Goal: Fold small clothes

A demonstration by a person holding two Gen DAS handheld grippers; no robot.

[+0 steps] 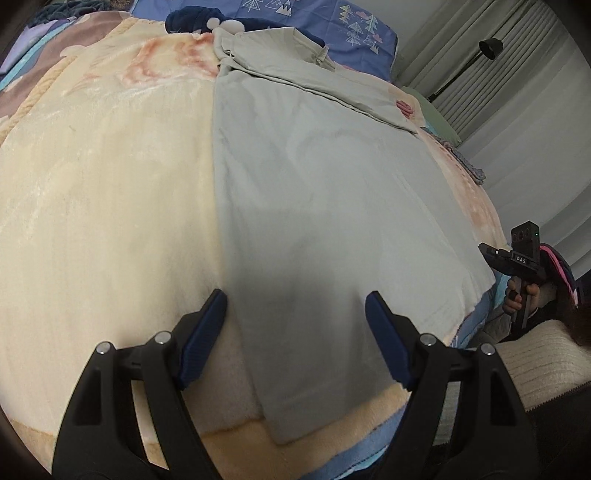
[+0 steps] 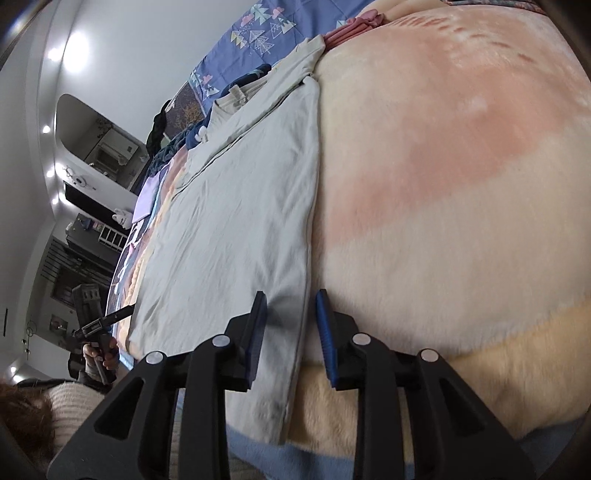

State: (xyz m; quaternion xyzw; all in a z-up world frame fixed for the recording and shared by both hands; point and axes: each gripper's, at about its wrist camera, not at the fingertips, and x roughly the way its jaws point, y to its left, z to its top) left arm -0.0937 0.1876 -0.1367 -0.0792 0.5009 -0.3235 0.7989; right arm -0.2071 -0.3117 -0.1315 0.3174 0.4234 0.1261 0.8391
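Note:
A pale grey-green shirt [image 1: 325,177] lies flat on a cream and peach fleece blanket [image 1: 103,177], with a sleeve folded across its far end. My left gripper [image 1: 295,299] hangs open just above the shirt's near left corner, its blue pads wide apart on either side of that edge. In the right wrist view the same shirt [image 2: 236,221] runs away from me. My right gripper [image 2: 291,295] is open by a narrow gap over its near right edge, and the pads do not press on the cloth. Each gripper also shows at the edge of the other's view, the right gripper [image 1: 517,258] and the left gripper [image 2: 96,321].
A blue pillow with a tree print [image 1: 332,26] and a dark blue plush [image 1: 192,20] sit at the head of the bed. Folded pink cloth [image 2: 351,26] lies beyond the shirt. Curtains [image 1: 517,92] and a black lamp [image 1: 489,48] stand at the right. The person's cream sleeve [image 1: 532,347] is close.

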